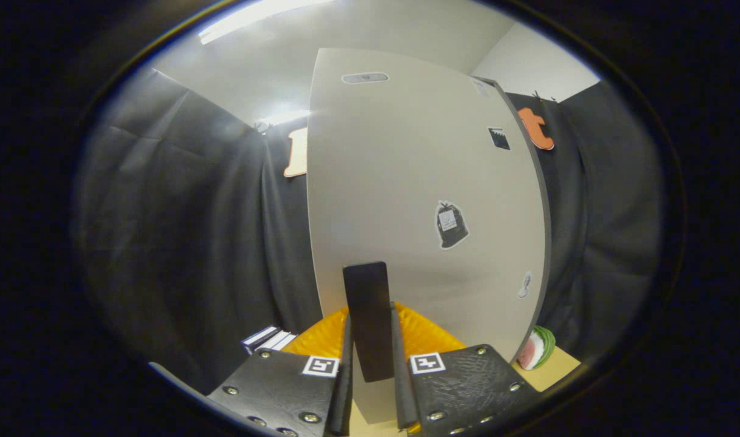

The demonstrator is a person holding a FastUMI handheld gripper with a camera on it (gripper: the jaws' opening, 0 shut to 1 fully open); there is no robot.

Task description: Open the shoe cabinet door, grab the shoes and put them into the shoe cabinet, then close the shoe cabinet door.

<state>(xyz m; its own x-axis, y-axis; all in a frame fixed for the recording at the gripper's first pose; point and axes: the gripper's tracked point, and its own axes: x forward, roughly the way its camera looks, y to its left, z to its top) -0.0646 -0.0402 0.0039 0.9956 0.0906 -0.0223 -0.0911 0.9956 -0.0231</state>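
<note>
The shoe cabinet door (406,170) is a tall pale grey panel standing straight ahead of me, with a few small stickers on it. A dark flat upright handle (366,285) sticks out from its lower part. My gripper (370,312) is shut on this handle, one finger pressed against each of its sides. An orange ribbed object (427,334) lies low down right behind the fingers, at the foot of the door; what it is I cannot tell.
The black cloth wall (194,230) hangs close on both sides of the door. A watermelon-slice toy (537,349) lies on the wooden surface (555,367) to the right. A small white and dark box (265,338) sits to the left of the fingers.
</note>
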